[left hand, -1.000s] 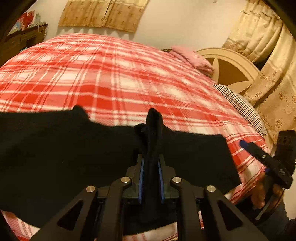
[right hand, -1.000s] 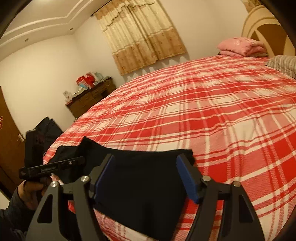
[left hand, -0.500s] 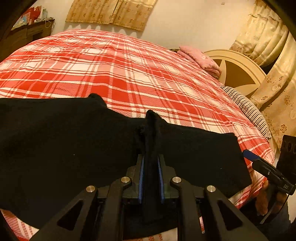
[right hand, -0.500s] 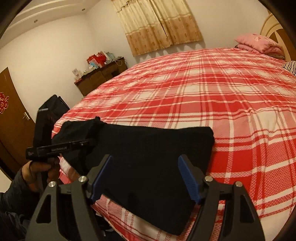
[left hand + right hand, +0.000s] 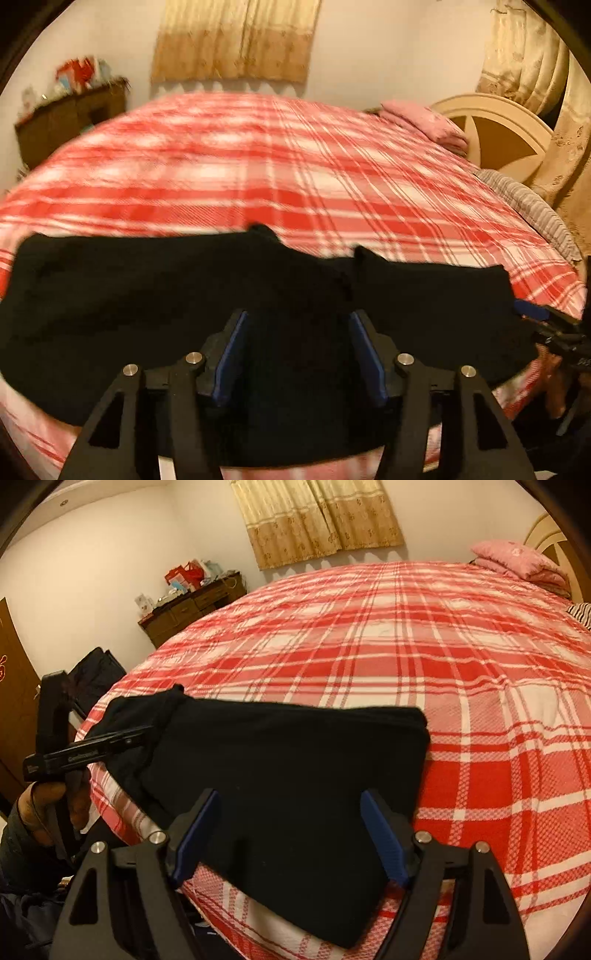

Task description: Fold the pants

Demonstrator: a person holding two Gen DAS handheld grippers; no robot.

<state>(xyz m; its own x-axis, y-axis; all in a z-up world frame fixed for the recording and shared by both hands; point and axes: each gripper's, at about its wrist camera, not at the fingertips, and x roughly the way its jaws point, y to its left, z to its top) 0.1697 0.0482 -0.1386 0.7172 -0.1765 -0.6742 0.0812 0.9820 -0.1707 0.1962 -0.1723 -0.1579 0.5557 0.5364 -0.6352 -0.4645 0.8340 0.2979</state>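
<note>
The left claw point(image 5: 299, 347) has just been opening; its blue pads stand apart over the black pants point(image 5: 147, 302), pressing nothing, where before they pinched a raised fold. The right claw point(image 5: 290, 834), also just widening, hovers open above them. The pants lie flat along the bed point(image 5: 424, 635)'s near edge, long axis crosswise

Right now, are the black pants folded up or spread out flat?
Folded. The black pants lie on the bed as a compact layered slab, with doubled edges at the right corner.
</note>
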